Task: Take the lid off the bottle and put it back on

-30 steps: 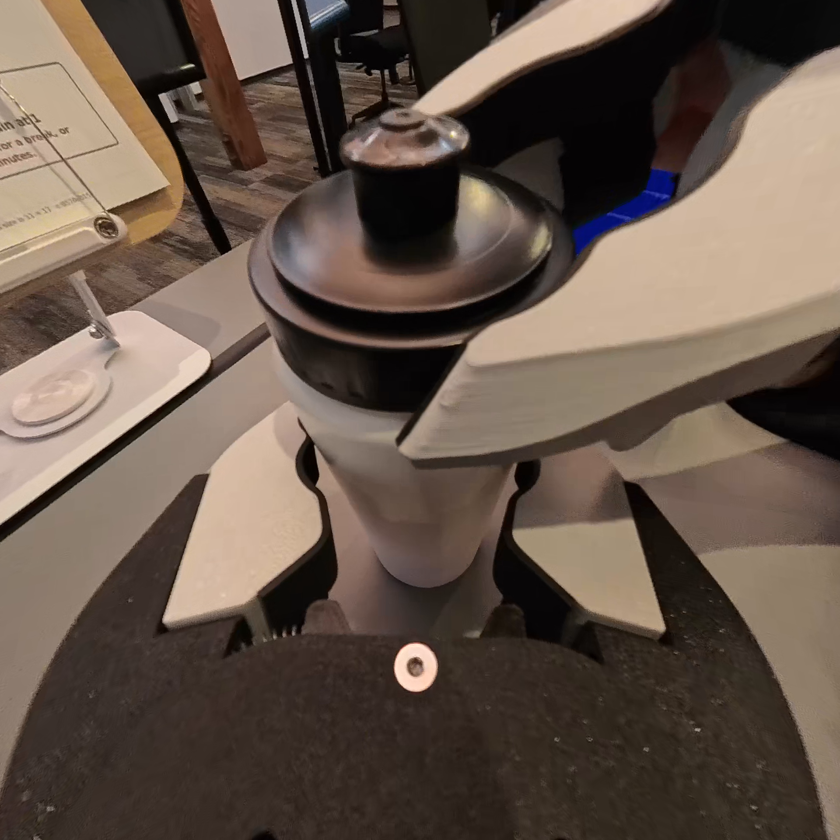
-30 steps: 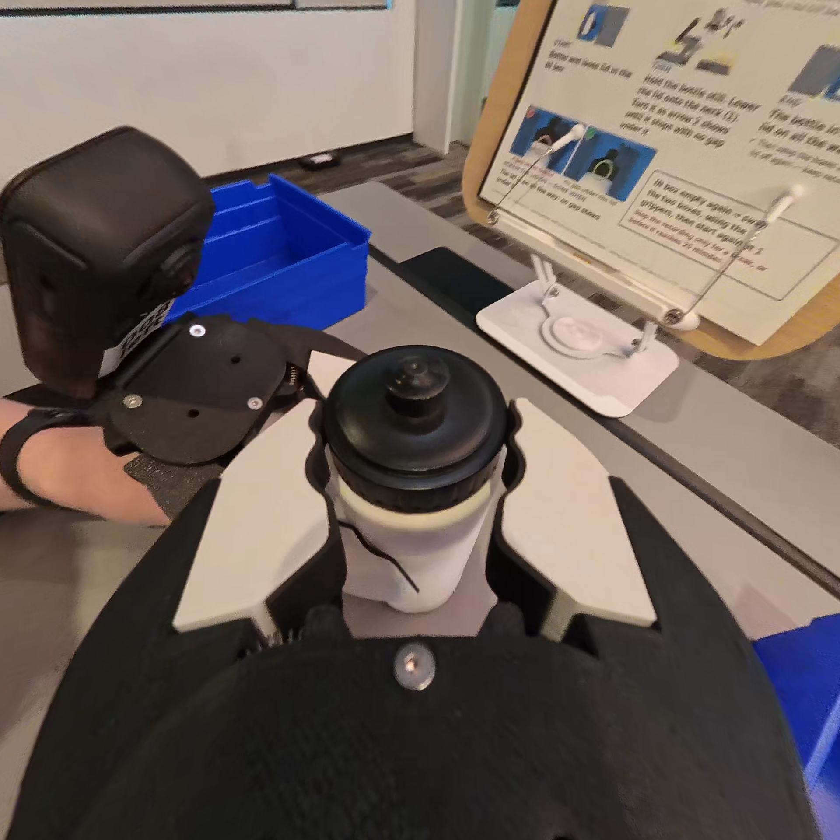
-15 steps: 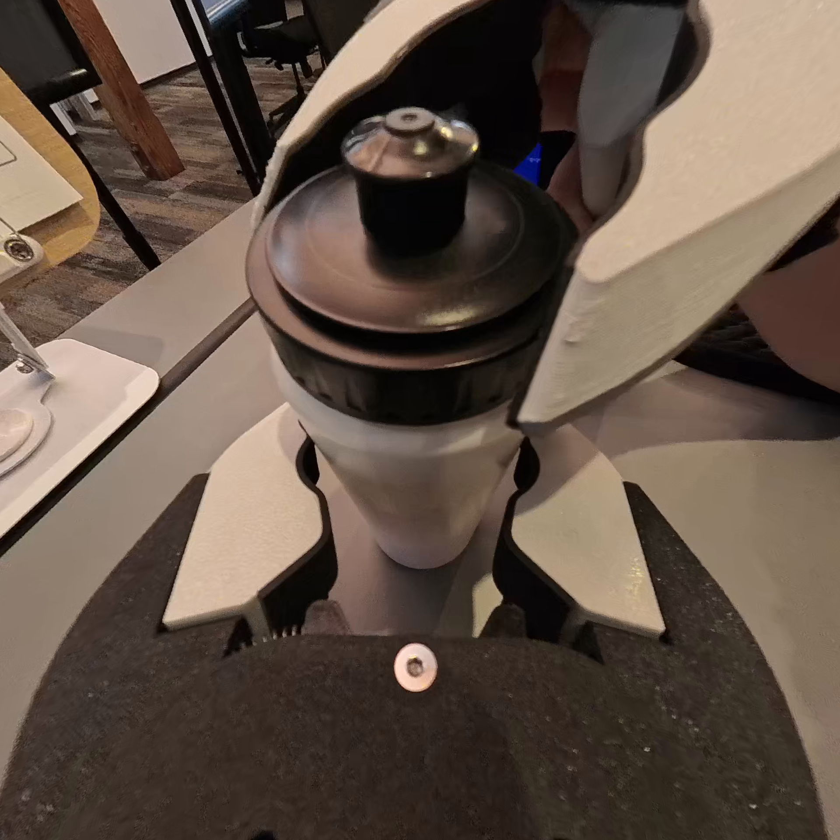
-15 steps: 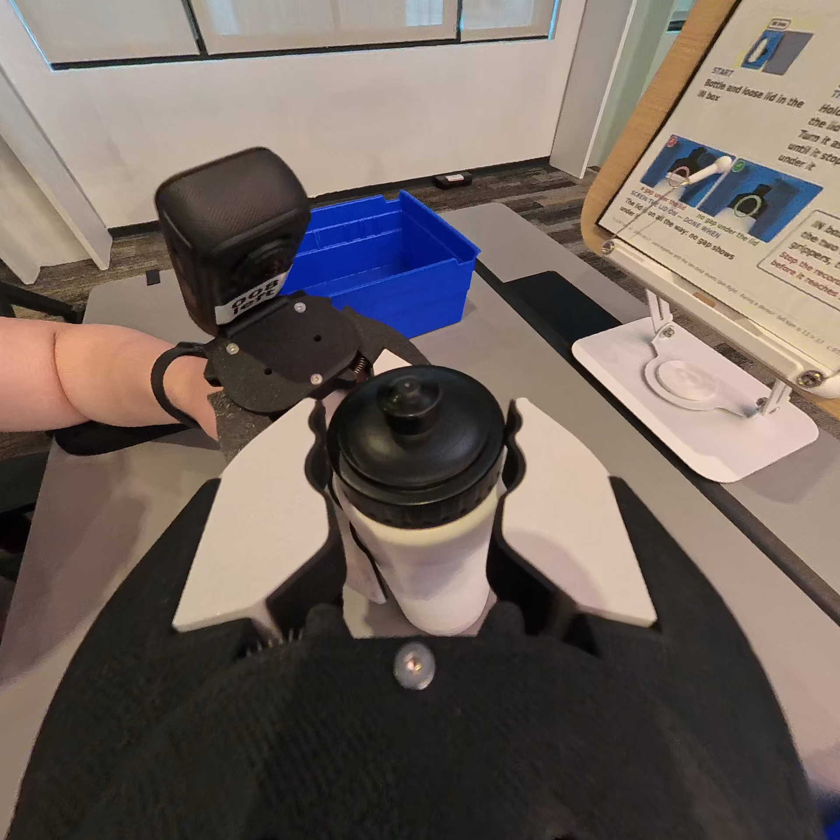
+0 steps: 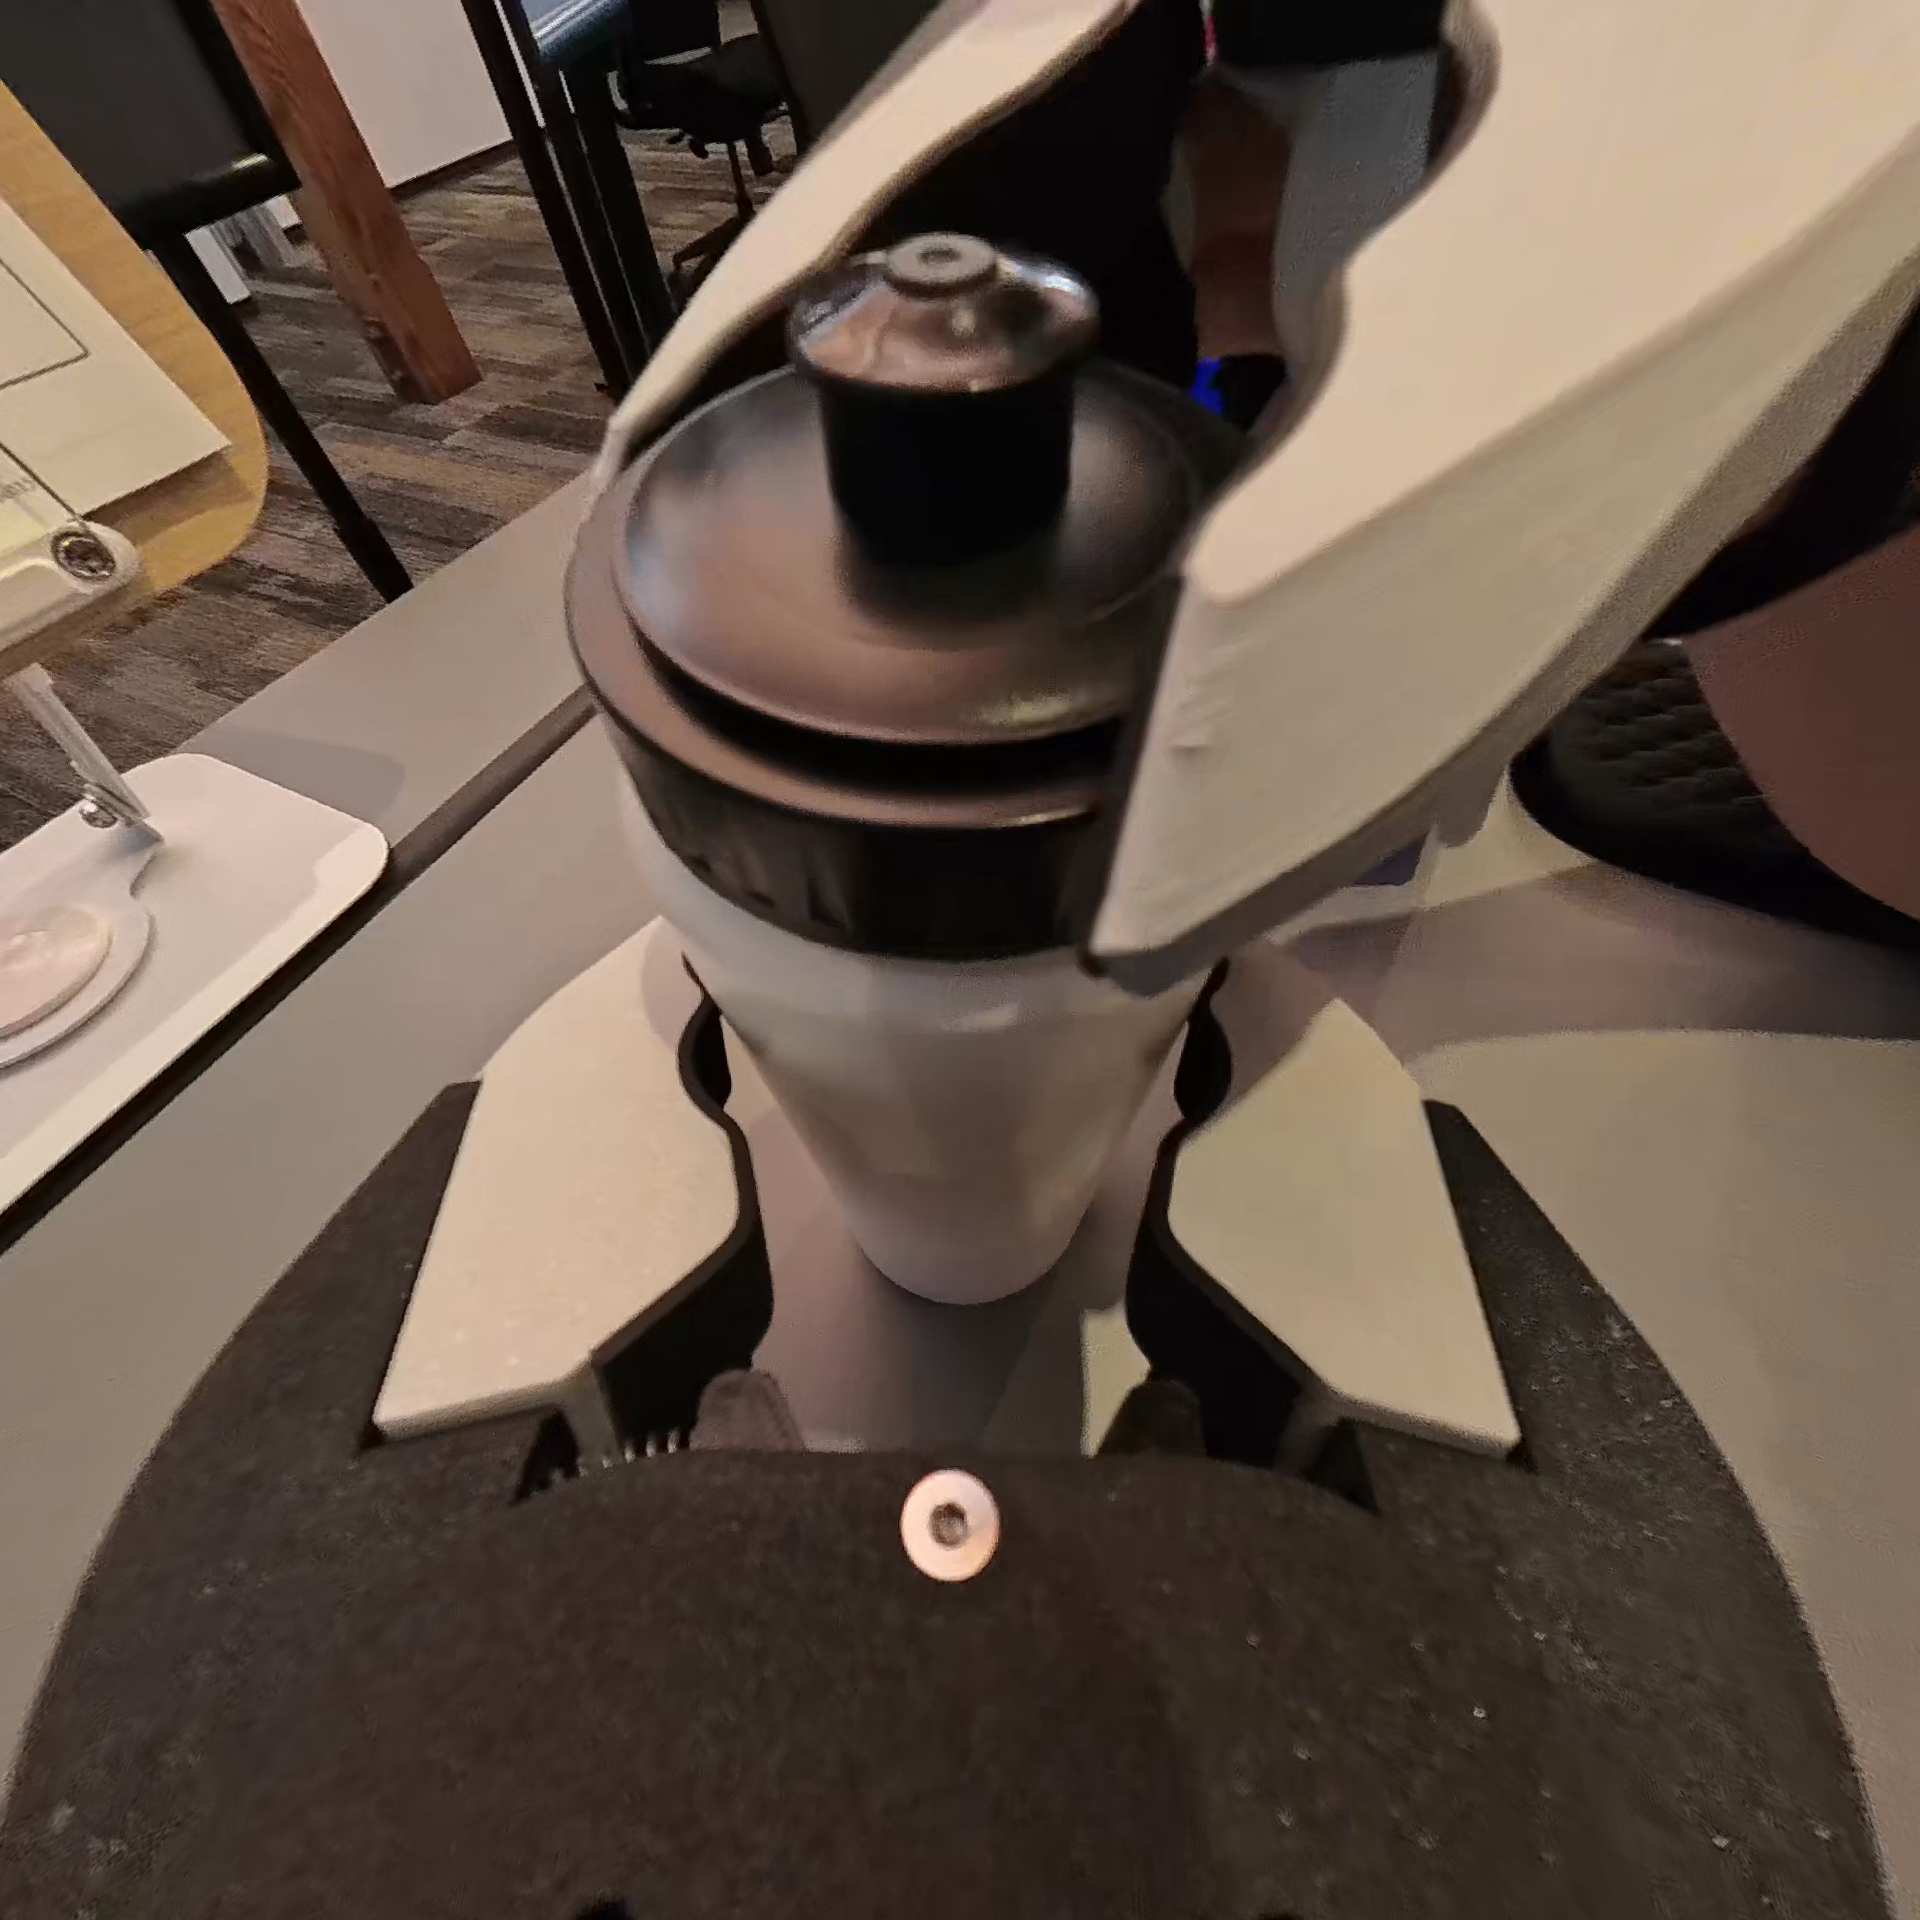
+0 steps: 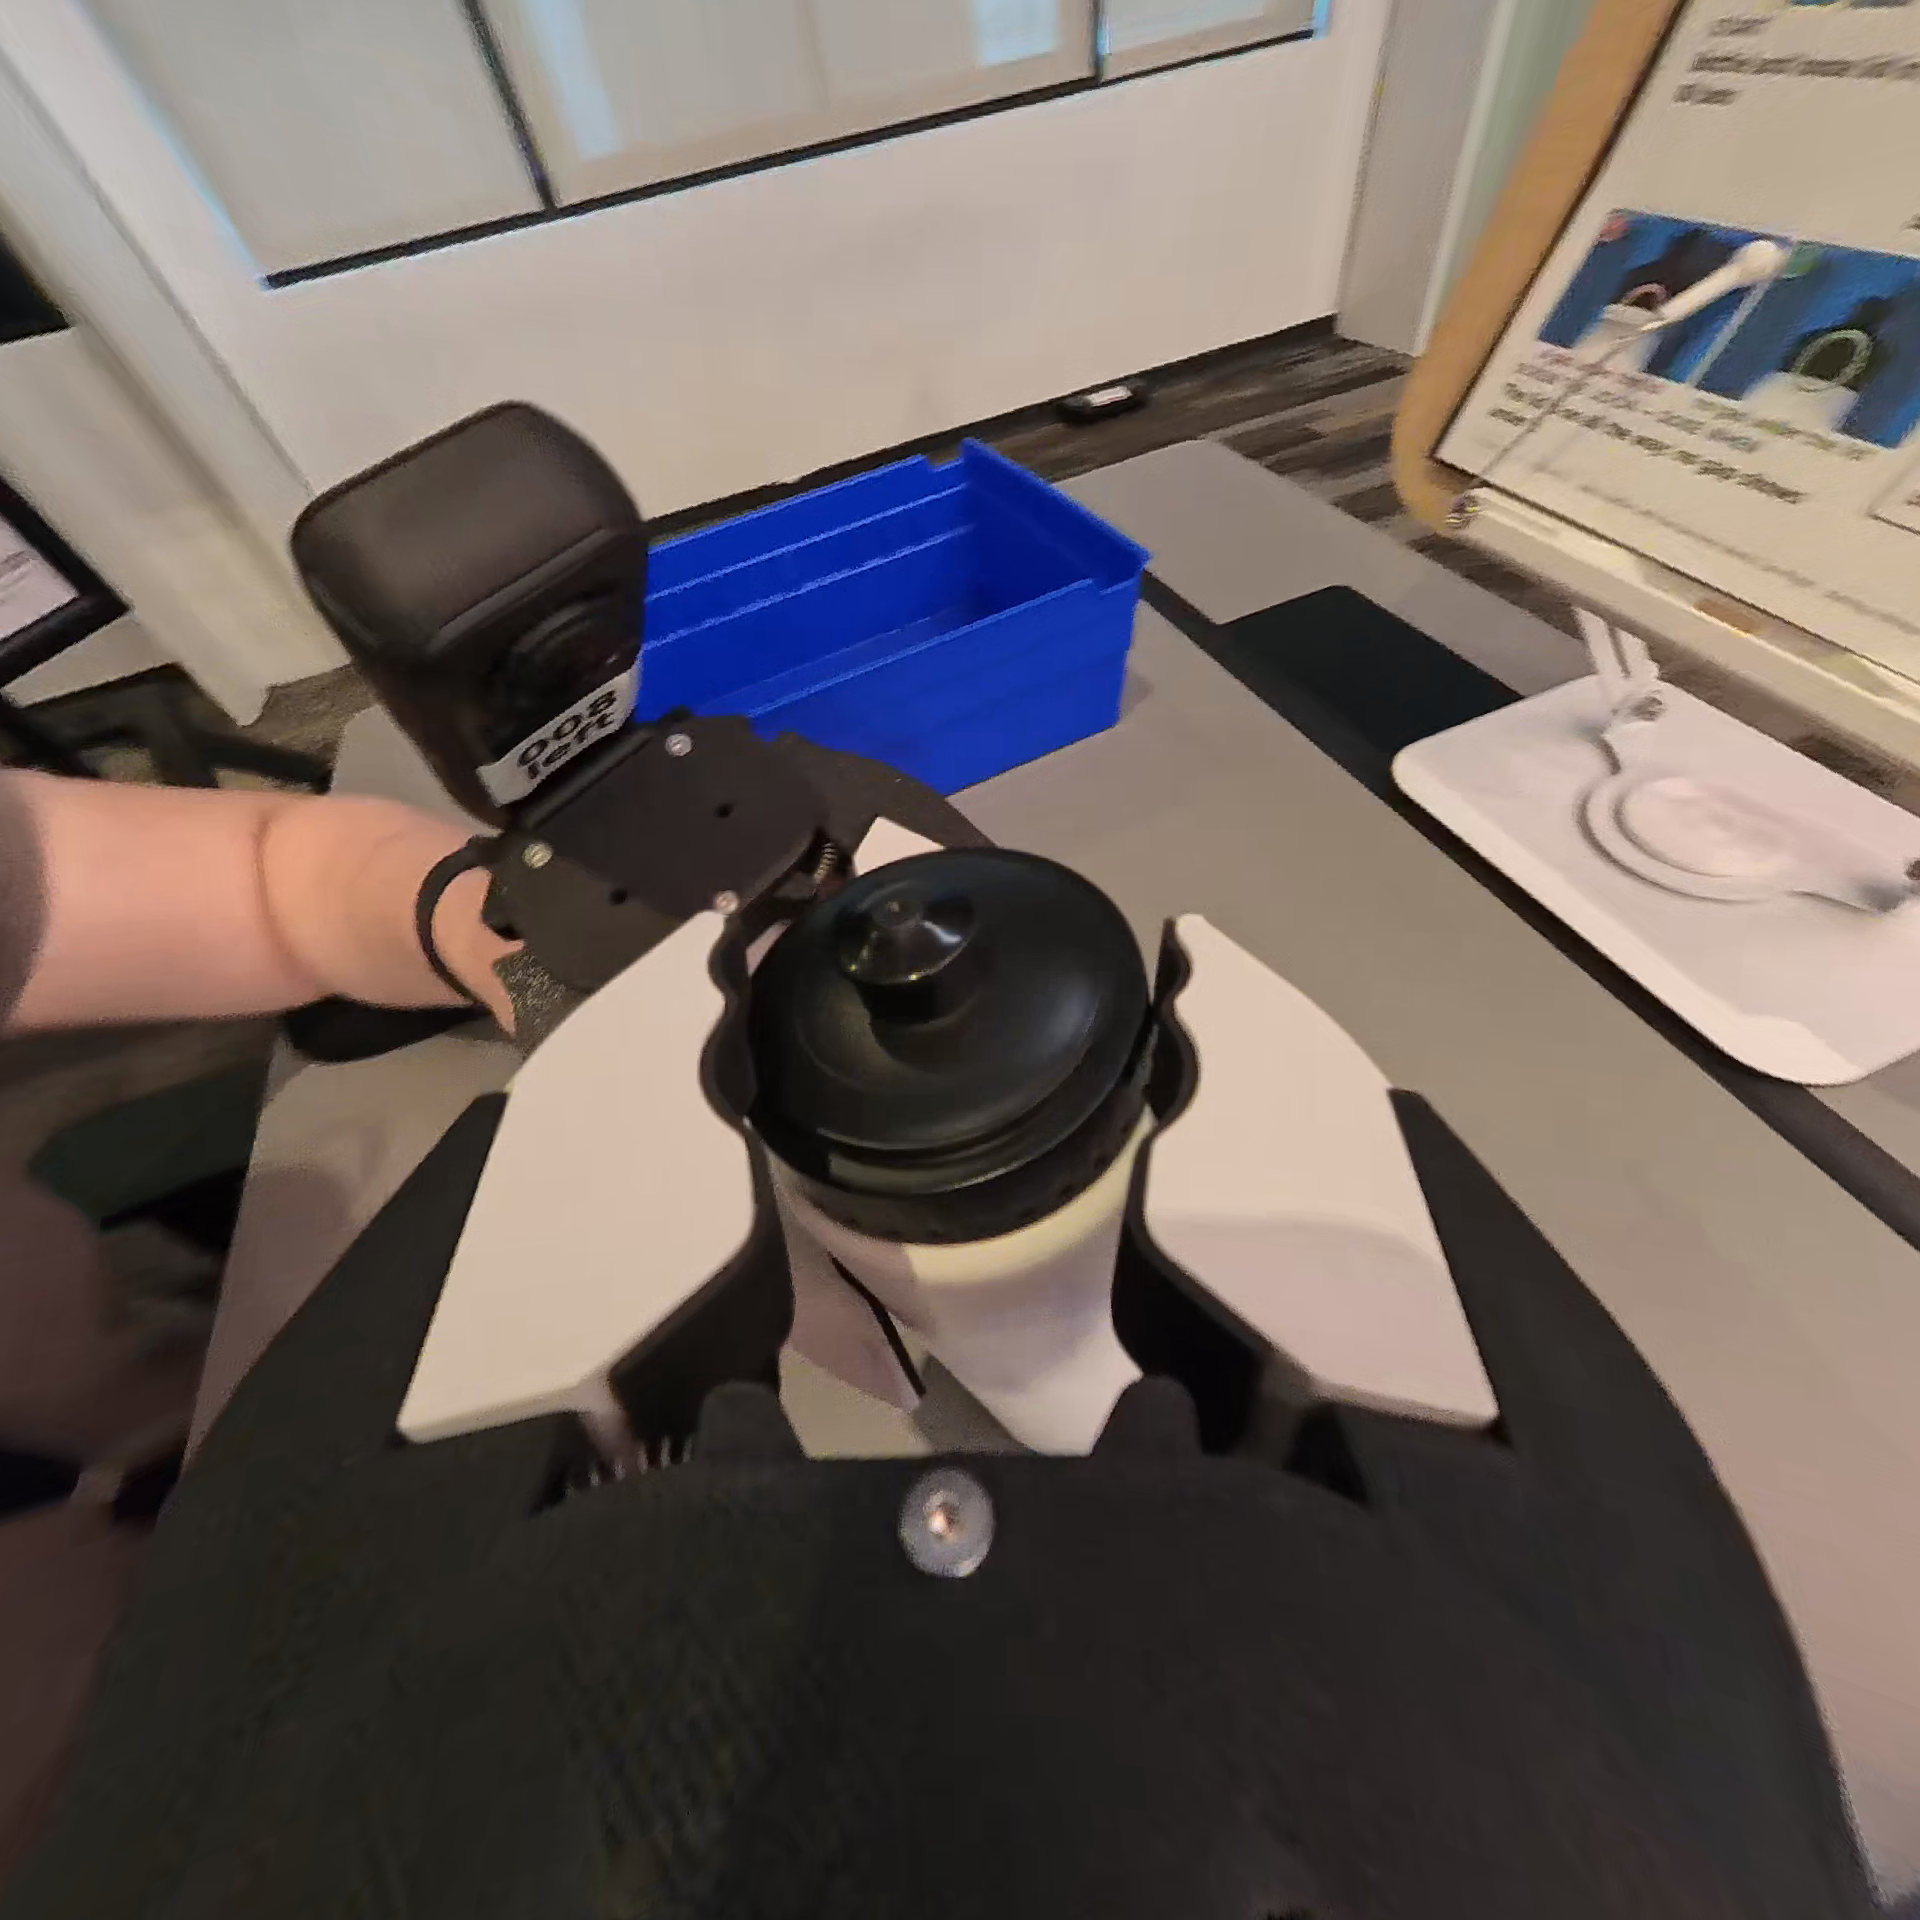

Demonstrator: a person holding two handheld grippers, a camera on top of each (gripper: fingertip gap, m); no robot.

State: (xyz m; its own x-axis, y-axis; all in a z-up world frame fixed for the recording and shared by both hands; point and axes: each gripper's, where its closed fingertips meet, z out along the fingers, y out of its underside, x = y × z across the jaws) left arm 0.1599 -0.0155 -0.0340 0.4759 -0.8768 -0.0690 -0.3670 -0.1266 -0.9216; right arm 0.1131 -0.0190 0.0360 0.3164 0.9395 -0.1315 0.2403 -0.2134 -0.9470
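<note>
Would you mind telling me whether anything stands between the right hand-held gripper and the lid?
Nothing visible does. The right hand-held gripper already has its fingers against the black lid, which sits on the white bottle held lower down by the left hand-held gripper.

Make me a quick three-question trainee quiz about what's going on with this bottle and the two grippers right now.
1. True or false: the black lid is lying on the table beside the bottle.
2. Which gripper grips the lid: A) left, B) right, C) neither?
3. Fill in: behind the left gripper stands a ____ bin.

Key
1. False. The lid sits on top of the white bottle.
2. B. The right gripper is closed on the lid's rim, while the left gripper holds the bottle's body lower down.
3. Blue: the blue bin sits on the grey table.
</note>
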